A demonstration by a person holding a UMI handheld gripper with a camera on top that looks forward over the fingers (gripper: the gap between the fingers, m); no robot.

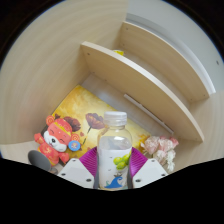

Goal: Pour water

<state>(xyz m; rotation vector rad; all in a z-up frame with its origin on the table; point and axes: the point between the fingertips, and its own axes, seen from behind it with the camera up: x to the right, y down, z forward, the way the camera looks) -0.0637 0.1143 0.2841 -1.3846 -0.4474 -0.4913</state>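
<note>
A clear plastic water bottle (115,148) with a white cap and a green-and-blue label stands upright between my fingers. My gripper (113,170) is shut on the bottle: both magenta pads (90,160) press on its sides at label height. The bottle's base is hidden below the view. Beyond it lies a yellow picture mat (80,105) on the pale wooden surface.
A red-and-orange stuffed toy (58,135) sits to the left of the bottle. A pale fluffy toy (160,150) sits to the right. Wooden shelves (140,75) rise stepwise behind and to the right. A curved light wooden wall (40,70) stands at the left.
</note>
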